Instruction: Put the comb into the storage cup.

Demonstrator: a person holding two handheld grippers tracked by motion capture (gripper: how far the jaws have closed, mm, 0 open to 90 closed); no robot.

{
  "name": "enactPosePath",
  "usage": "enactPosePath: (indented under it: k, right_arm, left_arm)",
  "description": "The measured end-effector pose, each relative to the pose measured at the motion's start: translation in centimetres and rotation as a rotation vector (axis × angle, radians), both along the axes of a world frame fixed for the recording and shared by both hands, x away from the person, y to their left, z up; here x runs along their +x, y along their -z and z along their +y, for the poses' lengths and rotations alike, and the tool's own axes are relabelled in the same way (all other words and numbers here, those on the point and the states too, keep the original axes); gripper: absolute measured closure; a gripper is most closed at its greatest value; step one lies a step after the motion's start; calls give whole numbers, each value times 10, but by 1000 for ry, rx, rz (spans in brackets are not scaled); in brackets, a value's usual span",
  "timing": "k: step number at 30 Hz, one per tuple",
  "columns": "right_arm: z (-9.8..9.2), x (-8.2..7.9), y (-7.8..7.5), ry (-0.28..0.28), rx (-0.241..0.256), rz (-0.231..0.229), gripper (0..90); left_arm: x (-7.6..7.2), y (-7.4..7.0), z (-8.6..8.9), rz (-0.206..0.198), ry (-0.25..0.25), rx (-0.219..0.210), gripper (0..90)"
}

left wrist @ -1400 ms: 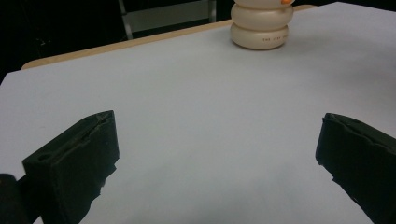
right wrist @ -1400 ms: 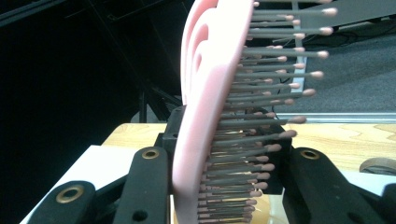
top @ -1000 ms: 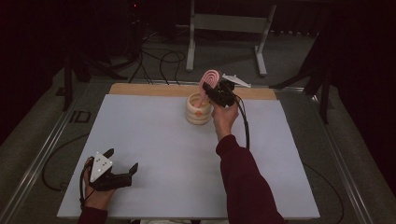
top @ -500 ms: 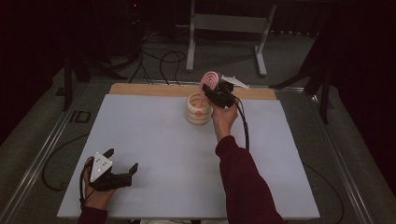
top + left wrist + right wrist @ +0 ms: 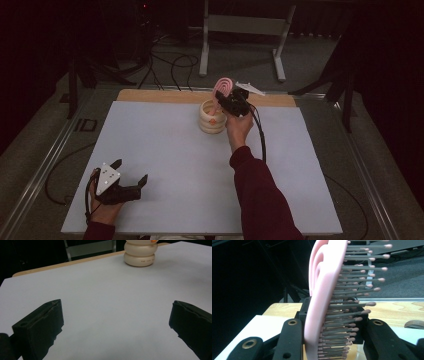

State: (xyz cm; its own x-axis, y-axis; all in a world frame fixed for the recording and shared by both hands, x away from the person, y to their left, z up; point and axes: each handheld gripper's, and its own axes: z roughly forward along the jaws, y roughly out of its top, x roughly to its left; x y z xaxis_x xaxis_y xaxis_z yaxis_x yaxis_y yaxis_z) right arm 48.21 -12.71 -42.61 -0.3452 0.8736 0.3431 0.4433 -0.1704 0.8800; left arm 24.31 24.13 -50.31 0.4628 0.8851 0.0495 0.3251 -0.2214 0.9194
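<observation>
No change: R claw [image 5: 226, 103] still holds brush [image 5: 221, 90] over cup [image 5: 212, 120].

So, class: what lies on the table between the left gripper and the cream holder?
Nothing: in the left gripper view, bare white table stretches from the open left gripper to the cream holder.

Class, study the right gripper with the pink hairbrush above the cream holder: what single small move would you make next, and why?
Probably lower it a little, straight down. The right gripper is shut on the pink hairbrush, which stands upright with its handle end at the mouth of the cream holder. Opening the jaws now might let it tip over. The left gripper rests open and apart, so no help is needed.
</observation>
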Motion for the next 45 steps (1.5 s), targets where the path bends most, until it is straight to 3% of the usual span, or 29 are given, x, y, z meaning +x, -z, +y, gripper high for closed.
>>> enactPosePath:
  k: [45]
  right_arm:
    - [-3, 2, 10, -11, 32, 19, 633]
  left_arm:
    - [0, 0, 0, 0, 0, -1, 1]
